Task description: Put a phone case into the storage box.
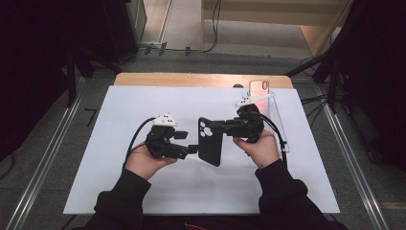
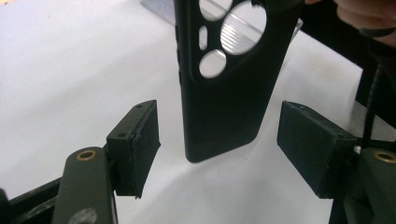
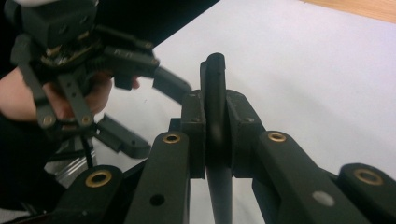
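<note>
Clamping the black phone case (image 1: 210,141) above the white table (image 1: 119,191), the right gripper (image 1: 221,127) hides its upper edge; the left gripper (image 1: 194,149), at nine o'clock, gapes wide, empty. No readable writing.

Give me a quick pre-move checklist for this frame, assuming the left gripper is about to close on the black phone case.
1. Right gripper clamped on the black phone case: ok, both pads press its edge.
2. Left gripper open: ok, jaws spread wide.
3. Case's lower end between the left jaws: ok, a gap on each side.
4. Left pads touching the case: not yet, both are apart from it.
5. Case lifted off the white board: cannot tell.
6. Clear phone case out of the way: ok, it lies at the board's far right, behind the right gripper.
</note>
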Demonstrator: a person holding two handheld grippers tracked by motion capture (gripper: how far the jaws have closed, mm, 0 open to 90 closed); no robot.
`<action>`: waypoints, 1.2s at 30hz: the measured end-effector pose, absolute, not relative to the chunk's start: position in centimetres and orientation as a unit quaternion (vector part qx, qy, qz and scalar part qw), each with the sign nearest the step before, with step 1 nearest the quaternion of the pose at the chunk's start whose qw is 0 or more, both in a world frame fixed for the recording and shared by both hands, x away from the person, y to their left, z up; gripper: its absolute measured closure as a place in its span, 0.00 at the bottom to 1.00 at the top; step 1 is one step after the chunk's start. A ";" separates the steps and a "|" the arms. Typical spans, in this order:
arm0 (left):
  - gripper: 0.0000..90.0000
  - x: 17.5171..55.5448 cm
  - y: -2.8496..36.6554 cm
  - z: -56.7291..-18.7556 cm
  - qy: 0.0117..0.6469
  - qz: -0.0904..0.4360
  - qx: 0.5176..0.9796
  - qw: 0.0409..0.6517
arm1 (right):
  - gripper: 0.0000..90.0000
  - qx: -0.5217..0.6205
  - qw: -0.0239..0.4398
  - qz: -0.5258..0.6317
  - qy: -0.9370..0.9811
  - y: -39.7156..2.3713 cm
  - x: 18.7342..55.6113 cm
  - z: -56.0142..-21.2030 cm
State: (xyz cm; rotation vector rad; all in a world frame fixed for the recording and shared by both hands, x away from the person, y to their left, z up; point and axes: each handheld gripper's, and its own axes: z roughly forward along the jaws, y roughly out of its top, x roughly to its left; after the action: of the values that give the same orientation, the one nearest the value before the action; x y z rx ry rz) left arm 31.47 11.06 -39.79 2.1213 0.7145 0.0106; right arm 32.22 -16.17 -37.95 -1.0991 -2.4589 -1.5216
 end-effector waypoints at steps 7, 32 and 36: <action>0.34 32.7 10.4 -38.7 0.247 0.005 0.864 0.439 | 0.86 -0.332 0.038 -0.496 -0.801 -16.2 32.2 -37.9; 0.74 34.4 10.5 -39.7 0.193 -0.080 0.862 0.462 | 0.85 -0.284 0.078 -0.514 -0.805 -15.7 32.3 -38.1; 0.82 34.4 10.6 -39.7 0.191 -0.099 0.861 0.460 | 0.83 -0.276 0.077 -0.521 -0.804 -16.1 32.4 -38.2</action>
State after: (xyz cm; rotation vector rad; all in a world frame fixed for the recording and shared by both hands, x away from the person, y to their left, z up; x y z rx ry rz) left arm 34.45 10.61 -39.70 2.1199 0.4695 -0.2427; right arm 32.40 -16.09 -38.19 -0.8255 -2.4088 -1.5608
